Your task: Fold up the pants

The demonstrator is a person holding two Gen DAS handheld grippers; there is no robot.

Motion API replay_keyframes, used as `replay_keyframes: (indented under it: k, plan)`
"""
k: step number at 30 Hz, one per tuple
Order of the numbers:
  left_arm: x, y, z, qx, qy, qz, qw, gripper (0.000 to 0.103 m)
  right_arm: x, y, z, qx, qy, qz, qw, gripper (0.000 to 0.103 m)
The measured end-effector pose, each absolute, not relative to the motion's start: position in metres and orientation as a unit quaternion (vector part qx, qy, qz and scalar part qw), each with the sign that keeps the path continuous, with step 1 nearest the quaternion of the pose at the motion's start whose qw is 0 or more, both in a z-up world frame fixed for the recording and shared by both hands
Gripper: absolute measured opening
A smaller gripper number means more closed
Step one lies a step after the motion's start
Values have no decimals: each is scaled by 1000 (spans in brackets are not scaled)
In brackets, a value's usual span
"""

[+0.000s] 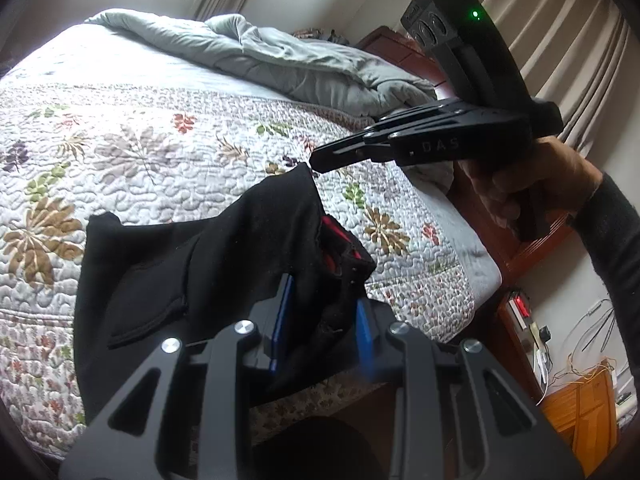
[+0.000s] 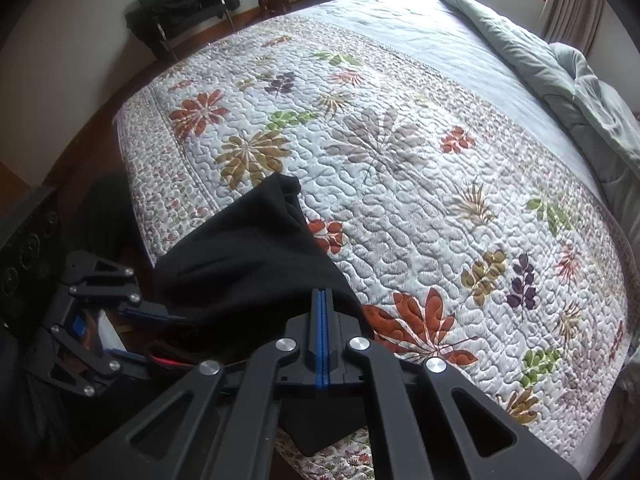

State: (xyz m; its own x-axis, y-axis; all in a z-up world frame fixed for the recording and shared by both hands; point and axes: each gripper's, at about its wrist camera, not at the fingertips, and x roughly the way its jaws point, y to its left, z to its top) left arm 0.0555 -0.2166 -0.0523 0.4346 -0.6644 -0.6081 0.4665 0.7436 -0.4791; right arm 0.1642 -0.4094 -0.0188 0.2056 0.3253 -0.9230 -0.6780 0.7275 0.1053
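The black pants (image 1: 192, 264) hang bunched over the near edge of the bed, with a red-lined waistband (image 1: 340, 248). My left gripper (image 1: 324, 312) has its blue pads spread around a thick bunch of the fabric near the waistband. My right gripper (image 1: 320, 160) shows at the upper right of the left wrist view, shut, its tip touching the top corner of the pants. In the right wrist view the right gripper (image 2: 322, 300) has its blue pads pressed together at the edge of the pants (image 2: 248, 256). The left gripper (image 2: 136, 332) sits at the lower left, holding fabric.
The bed carries a floral quilt (image 2: 400, 160) with a grey duvet (image 1: 280, 52) bunched at the far side. A wooden bed frame (image 1: 516, 240) and a nightstand with cables (image 1: 560, 360) stand to the right. A dark bench (image 2: 180, 12) stands by the far wall.
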Motion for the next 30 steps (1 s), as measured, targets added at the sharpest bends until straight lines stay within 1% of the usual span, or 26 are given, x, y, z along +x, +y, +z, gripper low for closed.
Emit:
replay_keyframes:
  k: [19,24,25,27,28,29,30]
  plan:
    - [63,-266,-141,-79,490,-332,802,28,164,-468,-119,-80,578,338,739,0]
    - [59,-271,-157,-55,493,-323,806,28,156,-489,-141,-12,583,328,744,0]
    - [59,-272,-158,-52,491,-324,807,29,156,-493,-144,10,585,323,744,4]
    - [58,-272,-159,-46,488,-329,807,30,152,-509,-149,98,584,304,746,19]
    - [58,-271,-159,-46,486,-335,806,31,148,-516,-151,139,580,293,747,44]
    - [58,-270,-159,-47,486,-342,803,33,145,-520,-153,164,579,286,746,60]
    - [58,-268,-159,-52,484,-351,799,36,139,-528,-158,210,575,279,740,62]
